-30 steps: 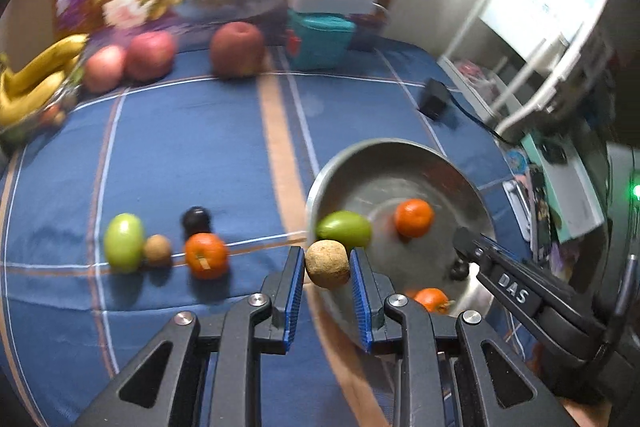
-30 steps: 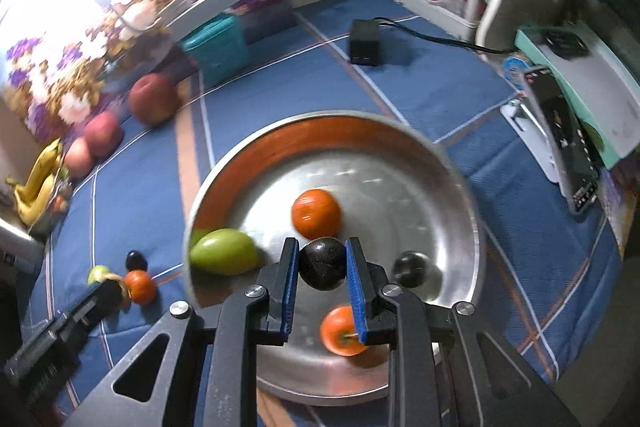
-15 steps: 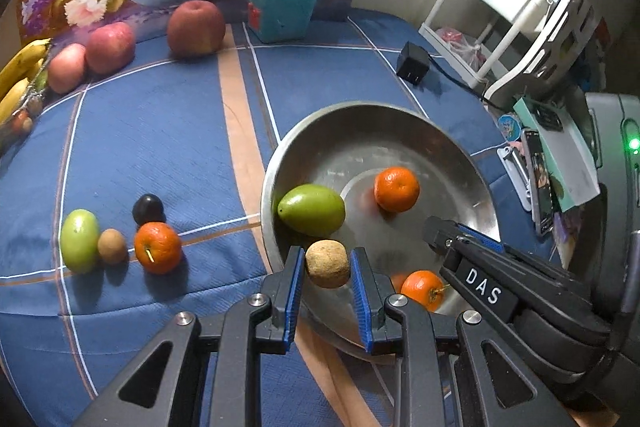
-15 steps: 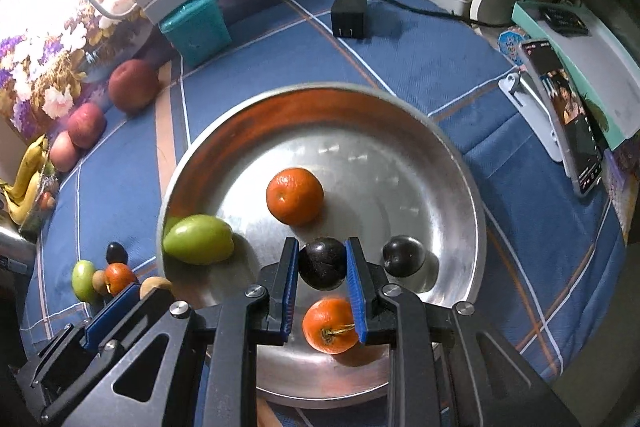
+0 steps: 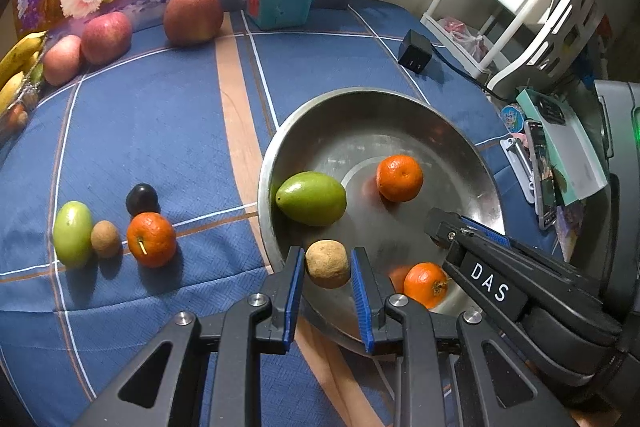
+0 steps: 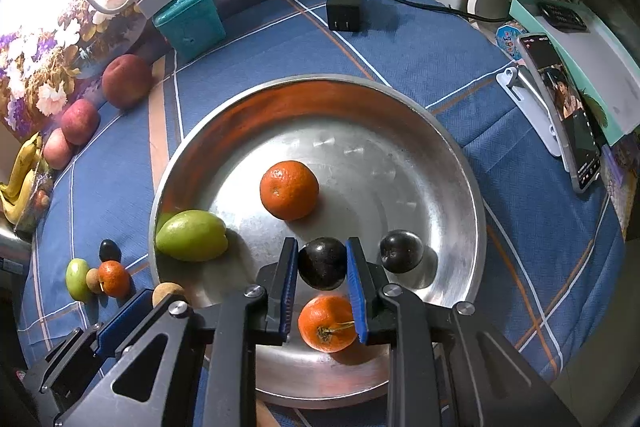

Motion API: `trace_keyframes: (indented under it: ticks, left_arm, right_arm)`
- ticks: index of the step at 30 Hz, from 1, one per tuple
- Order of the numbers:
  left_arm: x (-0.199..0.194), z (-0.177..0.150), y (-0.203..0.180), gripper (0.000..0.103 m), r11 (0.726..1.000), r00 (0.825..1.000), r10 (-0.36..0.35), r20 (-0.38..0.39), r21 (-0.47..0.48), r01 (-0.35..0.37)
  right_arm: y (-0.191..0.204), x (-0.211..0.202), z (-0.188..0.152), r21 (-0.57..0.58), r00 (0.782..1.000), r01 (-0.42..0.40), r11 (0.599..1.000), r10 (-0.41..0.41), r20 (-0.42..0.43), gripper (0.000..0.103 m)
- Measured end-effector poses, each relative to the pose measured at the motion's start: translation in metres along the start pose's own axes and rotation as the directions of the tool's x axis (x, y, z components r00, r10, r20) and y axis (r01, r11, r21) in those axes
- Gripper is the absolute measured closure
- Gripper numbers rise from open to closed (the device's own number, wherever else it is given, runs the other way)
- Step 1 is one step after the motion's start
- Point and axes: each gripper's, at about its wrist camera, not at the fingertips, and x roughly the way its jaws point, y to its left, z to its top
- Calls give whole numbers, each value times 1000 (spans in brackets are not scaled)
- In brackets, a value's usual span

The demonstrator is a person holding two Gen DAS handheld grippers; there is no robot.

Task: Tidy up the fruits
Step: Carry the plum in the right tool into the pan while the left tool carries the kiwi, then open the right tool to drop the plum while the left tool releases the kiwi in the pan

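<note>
From the left wrist view, the left hand-held gripper [image 5: 327, 289] is clamped on a small brown fruit [image 5: 327, 263] above the near rim of the metal bowl [image 5: 460, 131]. Released from here, it could bounce off the sloped wall or strike the green fruit [image 5: 311, 198] just beyond. This view also shows four fruits on the blue cloth [image 5: 140, 123], one being an orange [image 5: 151, 239].

From the right wrist view, the right hand-held gripper [image 6: 322, 281] grips a dark plum [image 6: 322, 263] over the bowl, probably clear of the floor. Only here does a second plum [image 6: 401, 251] show; a drop could knock it.
</note>
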Motion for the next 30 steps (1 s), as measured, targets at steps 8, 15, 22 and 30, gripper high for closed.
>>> trace_keyframes:
  ticks: [8, 15, 22, 30]
  left_arm:
    - [-1, 0, 0, 75, 1000, 1000, -3, -3, 2, 3]
    - [-3, 1, 2, 73, 1000, 1000, 1, 0, -5, -1]
    - [-7, 2, 13, 69, 999, 1000, 12, 0, -43, -12]
    - [-11, 3, 20, 51, 998, 1000, 2, 10, -68, -2]
  right_arm:
    - [1, -1, 1, -11, 1000, 7, 1000, -7, 2, 70]
    - [3, -6, 4, -14, 1000, 9, 1000, -9, 22, 67]
    - [3, -10, 3, -10, 999, 11, 1000, -10, 30, 67]
    - [6, -10, 3, -20, 1000, 9, 1000, -8, 28, 67]
